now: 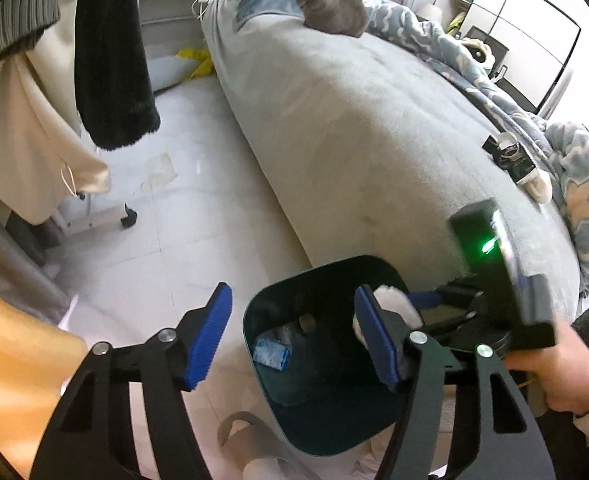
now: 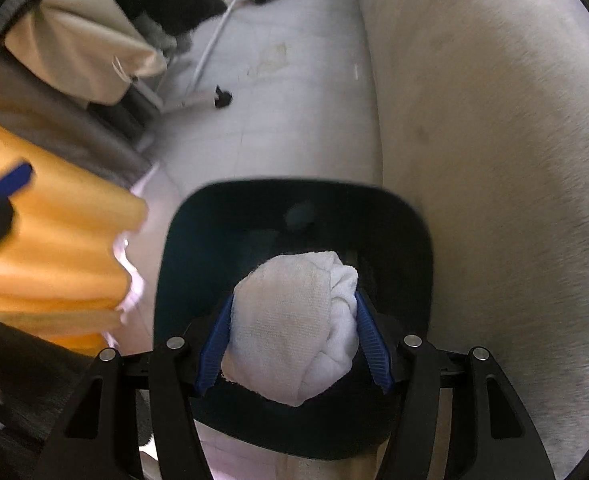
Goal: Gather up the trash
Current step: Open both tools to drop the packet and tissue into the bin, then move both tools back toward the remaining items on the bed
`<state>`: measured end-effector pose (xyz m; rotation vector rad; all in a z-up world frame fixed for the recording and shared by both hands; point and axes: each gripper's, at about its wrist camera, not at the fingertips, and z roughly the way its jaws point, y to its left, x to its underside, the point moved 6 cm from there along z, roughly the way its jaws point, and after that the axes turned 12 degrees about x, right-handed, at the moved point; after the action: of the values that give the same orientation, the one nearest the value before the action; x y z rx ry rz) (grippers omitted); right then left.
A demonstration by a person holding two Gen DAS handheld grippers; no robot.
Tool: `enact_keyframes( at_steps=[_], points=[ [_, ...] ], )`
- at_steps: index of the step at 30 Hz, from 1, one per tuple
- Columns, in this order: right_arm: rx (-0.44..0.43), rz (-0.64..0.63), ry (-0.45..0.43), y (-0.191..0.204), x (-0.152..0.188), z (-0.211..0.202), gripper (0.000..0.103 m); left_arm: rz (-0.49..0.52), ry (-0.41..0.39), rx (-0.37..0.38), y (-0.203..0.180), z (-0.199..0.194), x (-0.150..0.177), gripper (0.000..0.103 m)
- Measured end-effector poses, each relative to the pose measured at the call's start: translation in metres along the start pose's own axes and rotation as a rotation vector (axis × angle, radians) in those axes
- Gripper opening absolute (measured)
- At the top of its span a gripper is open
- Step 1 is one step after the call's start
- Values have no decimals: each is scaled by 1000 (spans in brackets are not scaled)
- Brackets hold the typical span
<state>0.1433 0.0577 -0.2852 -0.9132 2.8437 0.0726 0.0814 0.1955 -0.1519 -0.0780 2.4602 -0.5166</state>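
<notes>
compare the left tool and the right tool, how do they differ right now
The left tool holds nothing, with only air between its blue pads; the right tool is clamped on a white cloth wad. The left tool sits off to the side, straddling the dark bin's rim, while the right tool hangs over the bin's opening. Both have black arms and ribbed blue pads and point downward.

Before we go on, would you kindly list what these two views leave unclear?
- Bin contents, right wrist view: hidden by the white cloth wad in the right hand-held gripper.
- Blue-white packet in the bin, left wrist view: too blurred to identify.
- Dark clip-like item on the bed, left wrist view: too small to name.
- Left hand-held gripper: nothing between its fingers.
</notes>
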Motion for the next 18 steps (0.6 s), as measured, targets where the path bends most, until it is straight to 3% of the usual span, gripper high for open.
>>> enact_keyframes(
  at_steps=[4,8,18],
  points=[
    [26,-27,30,5,4,9,65,14,-28,7,-5,-9,-5,62],
    [43,-43,50,6,7,11,76,44,-51,3,-10,-17,-12,57],
    [55,-86,7,5,12,-14,79,96,-118,-12,-27,-39,-30,55]
  ],
)
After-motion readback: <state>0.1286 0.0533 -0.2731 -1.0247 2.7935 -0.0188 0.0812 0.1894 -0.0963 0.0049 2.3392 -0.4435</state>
